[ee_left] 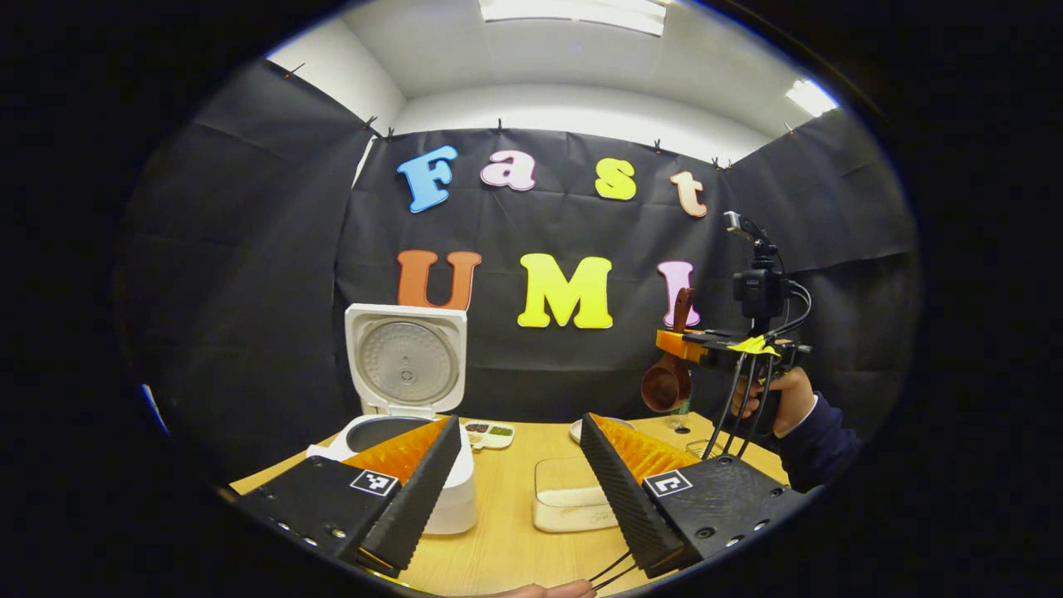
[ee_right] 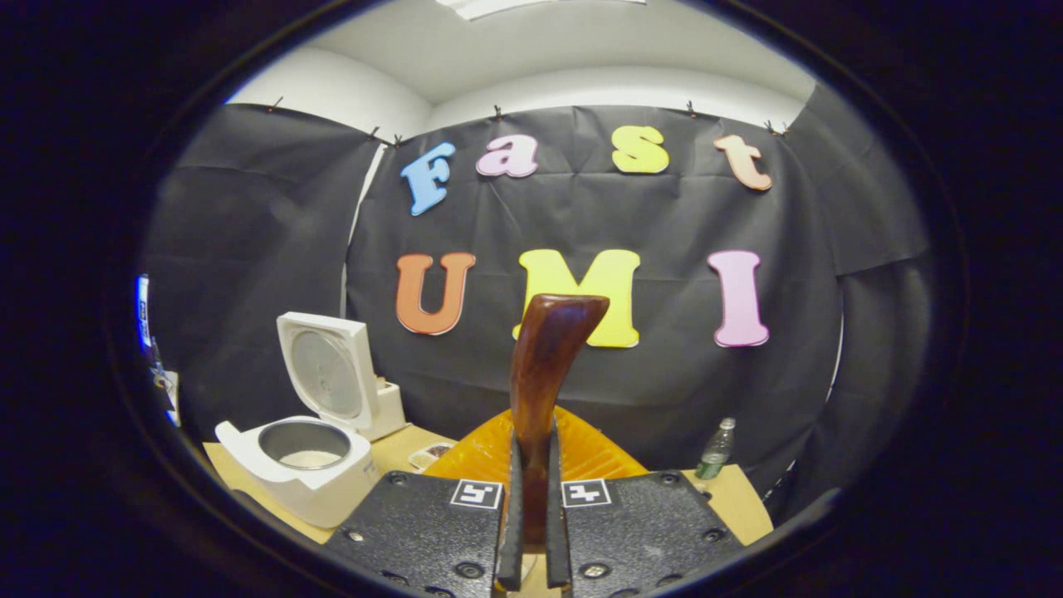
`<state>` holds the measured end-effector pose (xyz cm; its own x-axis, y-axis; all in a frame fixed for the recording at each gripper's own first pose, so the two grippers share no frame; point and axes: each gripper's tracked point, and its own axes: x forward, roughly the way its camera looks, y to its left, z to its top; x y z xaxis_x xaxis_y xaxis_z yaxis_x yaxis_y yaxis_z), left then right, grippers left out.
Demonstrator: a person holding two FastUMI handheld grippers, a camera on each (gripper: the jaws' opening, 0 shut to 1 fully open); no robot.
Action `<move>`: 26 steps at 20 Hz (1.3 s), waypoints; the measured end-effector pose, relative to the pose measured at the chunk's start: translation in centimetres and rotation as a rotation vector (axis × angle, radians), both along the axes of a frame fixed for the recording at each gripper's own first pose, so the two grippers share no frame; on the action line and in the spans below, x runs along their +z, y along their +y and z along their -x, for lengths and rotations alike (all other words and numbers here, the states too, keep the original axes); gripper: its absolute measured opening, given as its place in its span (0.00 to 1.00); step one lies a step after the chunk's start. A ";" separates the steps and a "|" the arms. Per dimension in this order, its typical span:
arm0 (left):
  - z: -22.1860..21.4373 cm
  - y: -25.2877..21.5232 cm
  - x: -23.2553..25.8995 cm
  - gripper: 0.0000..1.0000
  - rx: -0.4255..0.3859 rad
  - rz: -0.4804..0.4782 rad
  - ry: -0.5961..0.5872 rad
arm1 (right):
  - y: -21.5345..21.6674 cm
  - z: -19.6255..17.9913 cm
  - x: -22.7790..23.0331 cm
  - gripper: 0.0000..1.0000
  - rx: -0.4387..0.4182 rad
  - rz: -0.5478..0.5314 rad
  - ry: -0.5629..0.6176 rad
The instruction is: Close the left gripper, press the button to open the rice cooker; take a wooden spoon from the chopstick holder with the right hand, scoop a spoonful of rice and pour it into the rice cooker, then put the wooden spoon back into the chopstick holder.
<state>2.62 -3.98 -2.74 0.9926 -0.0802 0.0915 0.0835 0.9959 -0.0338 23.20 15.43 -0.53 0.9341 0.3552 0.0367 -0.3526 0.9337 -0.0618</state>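
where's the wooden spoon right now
The wooden spoon is clamped upright between the right gripper's fingers; in the left gripper view it hangs bowl-down in the air at right, above the table, right of the open rice cooker.

Rice cooker stands left of the rice container on the table.

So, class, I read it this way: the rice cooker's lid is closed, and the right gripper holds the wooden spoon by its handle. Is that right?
Not quite. The rice cooker has its lid standing open, with the inner pot exposed, as the right gripper view shows. The rest stands: the right gripper holds the wooden spoon by its handle.
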 end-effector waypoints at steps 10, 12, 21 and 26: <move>-3.8 -3.1 -0.4 0.92 -0.058 -0.040 0.041 | -11.1 -2.9 -6.1 0.14 -0.188 -0.001 0.091; -4.3 -2.5 0.0 0.92 -0.053 -0.054 0.042 | -12.8 -3.8 -8.0 0.14 -0.223 -0.008 0.125; -7.7 2.5 3.8 0.92 -0.050 0.074 0.032 | -15.2 -6.1 -13.4 0.18 -0.209 -0.073 0.222; -10.5 7.2 6.2 0.94 0.047 0.060 0.027 | -17.8 -4.3 -9.6 0.77 -0.303 -0.031 0.087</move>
<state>13.17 3.22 3.51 0.9973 -0.0290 0.0681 0.0354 0.9949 -0.0949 27.45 -2.38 -10.13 0.9973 0.0601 -0.0411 -0.0607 0.9981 -0.0131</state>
